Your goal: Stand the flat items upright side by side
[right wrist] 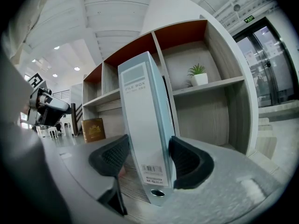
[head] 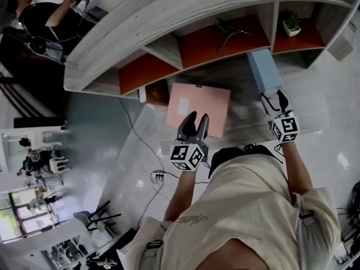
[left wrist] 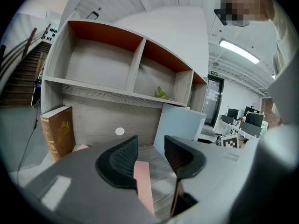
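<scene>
A pink file box [head: 198, 107] lies on the wooden desk [head: 247, 125] with its broad face up. My left gripper [head: 194, 126] is shut on its near edge, and a pink strip [left wrist: 142, 181] shows between the jaws in the left gripper view. A light blue file box [head: 264, 71] stands upright to the right. My right gripper [head: 275, 102] is shut on it, with its labelled spine [right wrist: 145, 139] filling the space between the jaws. In the left gripper view the blue box [left wrist: 180, 125] rises just ahead to the right.
A brown book [left wrist: 58, 130] stands upright at the desk's left end. The curved shelf unit [head: 169, 16] holds a small potted plant [head: 291, 24] and a green sprig [head: 228, 30]. Cables [head: 157, 176] lie on the floor below. A person [head: 39, 16] stands far left.
</scene>
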